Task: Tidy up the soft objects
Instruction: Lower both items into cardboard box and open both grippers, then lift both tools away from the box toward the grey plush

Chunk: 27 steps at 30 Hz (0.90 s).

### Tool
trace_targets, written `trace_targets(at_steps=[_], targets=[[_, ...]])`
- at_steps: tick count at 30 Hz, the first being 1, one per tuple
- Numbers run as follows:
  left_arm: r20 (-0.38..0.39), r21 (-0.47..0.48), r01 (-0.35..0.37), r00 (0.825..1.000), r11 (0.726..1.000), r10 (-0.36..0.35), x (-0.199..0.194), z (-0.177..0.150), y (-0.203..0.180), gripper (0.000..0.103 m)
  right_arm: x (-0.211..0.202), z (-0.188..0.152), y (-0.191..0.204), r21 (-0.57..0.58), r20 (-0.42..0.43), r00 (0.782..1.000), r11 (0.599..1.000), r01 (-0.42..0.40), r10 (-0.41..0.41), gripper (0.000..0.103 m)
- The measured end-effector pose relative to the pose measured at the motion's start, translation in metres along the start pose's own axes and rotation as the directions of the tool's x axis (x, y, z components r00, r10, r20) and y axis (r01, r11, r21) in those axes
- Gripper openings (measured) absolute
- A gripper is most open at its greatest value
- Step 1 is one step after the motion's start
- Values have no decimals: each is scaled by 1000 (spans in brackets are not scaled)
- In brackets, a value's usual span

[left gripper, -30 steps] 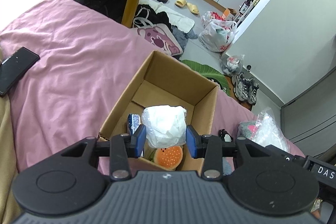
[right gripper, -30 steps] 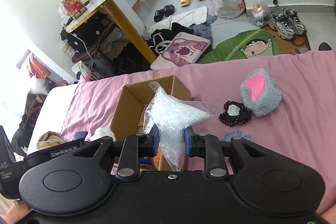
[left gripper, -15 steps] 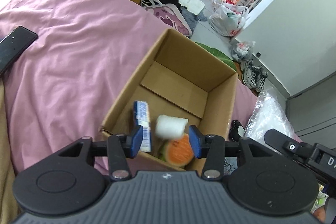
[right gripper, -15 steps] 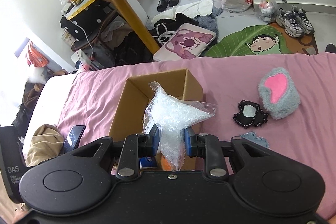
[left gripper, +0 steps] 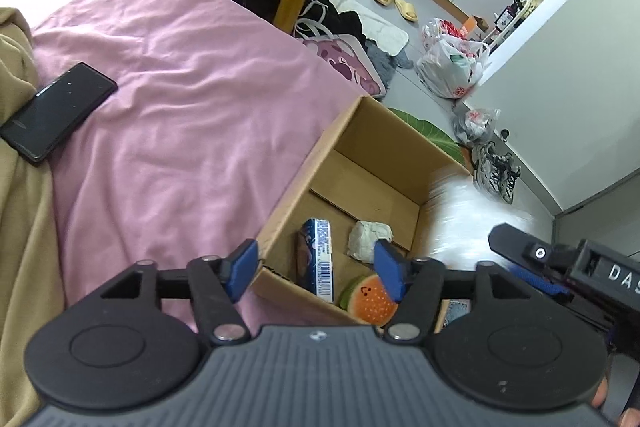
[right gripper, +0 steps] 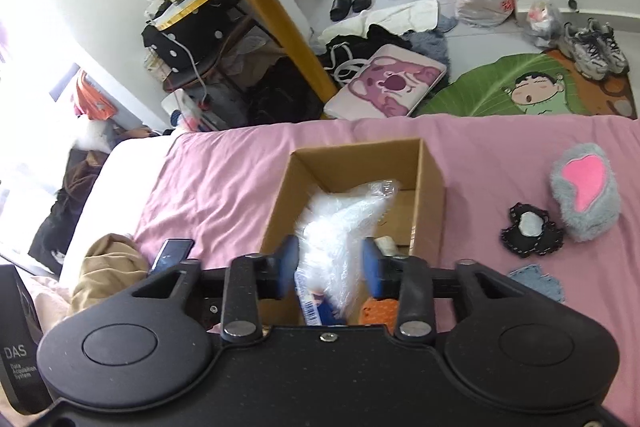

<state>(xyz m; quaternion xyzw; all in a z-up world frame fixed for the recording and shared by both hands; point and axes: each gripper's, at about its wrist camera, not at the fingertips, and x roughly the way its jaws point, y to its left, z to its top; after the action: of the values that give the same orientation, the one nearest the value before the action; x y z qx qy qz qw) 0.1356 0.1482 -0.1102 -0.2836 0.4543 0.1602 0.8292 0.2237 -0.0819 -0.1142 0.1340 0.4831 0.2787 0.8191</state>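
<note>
The step in hand is the dropping of soft things into the open brown cardboard box [right gripper: 430, 187] that stands on the pink bed sheet [left gripper: 180, 99]. The right tool [right gripper: 330, 269] hangs over the box with its blue pads apart. The crinkled clear plastic bag [right gripper: 340, 223] sits between them, blurred, and I judge it is being released into the box; I cannot tell if a pad still touches it. The left tool [left gripper: 316, 271] is also spread wide and holds nothing. Below it, inside the box, lie the small white paper wad [left gripper: 368, 233], a blue and white wrapped pack [left gripper: 320, 255] and an orange round plush toy with a small face [left gripper: 370, 301].

Compared with one second ago, the left tool had the white wad between its pads above the box; now the wad rests on the box floor. The right tool was then clamped tight on the plastic bag beside the box, and now its pads stand apart over the box.

The next move, I think, calls for the right tool to go to the things still outside: the grey furry pouch with a pink heart [right gripper: 584, 197], the black lace-edged patch [right gripper: 530, 229] and the blue denim patch [right gripper: 538, 281], all on the bed to the right of the box.
</note>
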Motion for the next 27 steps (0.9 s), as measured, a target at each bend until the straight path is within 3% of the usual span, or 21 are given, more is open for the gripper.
trace_targets(at_steps=[6,14,20,24,27], targets=[[12,6,-12,1000,1000,12,-10,-3,1,79,-14,-3,-5,13,8,1000,1000,5,-5,40],[6,36,-24,1000,999,24,-18,-14,-11,86,-40,-12,-25,26,32,999,999,38,-39,43],[13,86,-38,999,996,37,-26,-25,-30,88,-61,-19,-45,33,57,996,997,68,-69,54],[18,117,-45,999,992,44,-31,-34,-43,88,-72,-22,-56,34,68,994,996,81,-83,66],[22,140,-44,999,989,42,-33,-39,-52,94,-80,-24,-63,30,79,992,995,92,-95,79]])
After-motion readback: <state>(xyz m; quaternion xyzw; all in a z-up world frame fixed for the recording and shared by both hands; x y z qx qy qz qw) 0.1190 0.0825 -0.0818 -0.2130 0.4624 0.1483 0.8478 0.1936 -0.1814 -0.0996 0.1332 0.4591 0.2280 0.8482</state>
